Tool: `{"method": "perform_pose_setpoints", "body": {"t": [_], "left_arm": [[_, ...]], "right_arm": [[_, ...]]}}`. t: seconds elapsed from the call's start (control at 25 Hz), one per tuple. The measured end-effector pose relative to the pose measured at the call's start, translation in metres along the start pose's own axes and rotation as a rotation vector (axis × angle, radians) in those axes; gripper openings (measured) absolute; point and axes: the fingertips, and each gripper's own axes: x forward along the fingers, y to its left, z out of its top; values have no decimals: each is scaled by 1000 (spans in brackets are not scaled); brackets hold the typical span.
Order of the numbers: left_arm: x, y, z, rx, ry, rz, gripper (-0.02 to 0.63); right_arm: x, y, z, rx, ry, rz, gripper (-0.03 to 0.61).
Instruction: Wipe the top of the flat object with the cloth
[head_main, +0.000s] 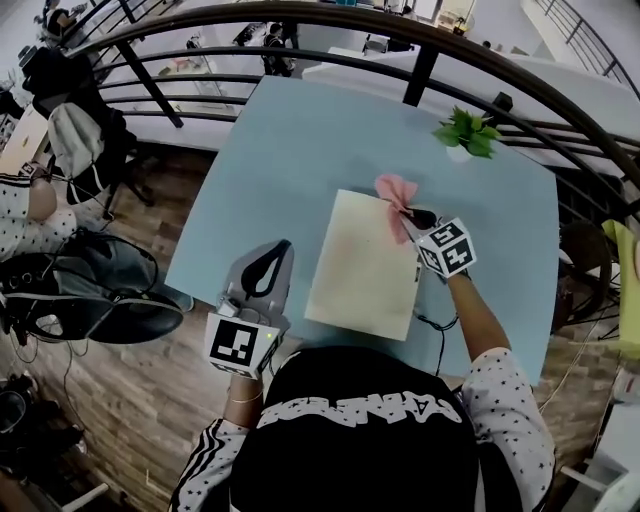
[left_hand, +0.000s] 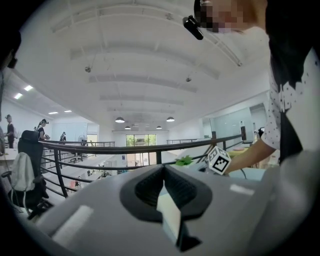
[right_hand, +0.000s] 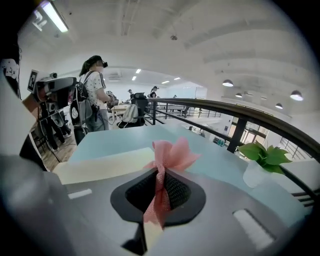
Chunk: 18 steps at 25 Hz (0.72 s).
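A cream flat board (head_main: 365, 262) lies in the middle of the light blue table (head_main: 300, 140). My right gripper (head_main: 412, 214) is over the board's far right corner, shut on a pink mesh cloth (head_main: 397, 192) that fans out past its tips. In the right gripper view the cloth (right_hand: 170, 155) is pinched between the jaws, with the board (right_hand: 105, 165) below and to the left. My left gripper (head_main: 280, 250) hangs by the table's near left edge, left of the board, shut with nothing in it. In its own view the left gripper (left_hand: 164, 180) points toward the railing.
A small green plant in a white pot (head_main: 467, 132) stands at the table's far right, just beyond the cloth. A dark metal railing (head_main: 420, 70) runs behind the table. Chairs and bags (head_main: 90, 290) sit on the wooden floor to the left.
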Motion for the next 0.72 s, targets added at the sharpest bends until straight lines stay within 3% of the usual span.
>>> {"method": "perform_pose_setpoints", "body": {"t": [0.4,0.72], "left_arm": [[-22,11,4,28,-16,72,0],[-22,13,7,11,3,66,0]], "right_arm": [[34,-6,-28,-113,149,-20,21],[37,9,-30,-173,178,9,21]]}}
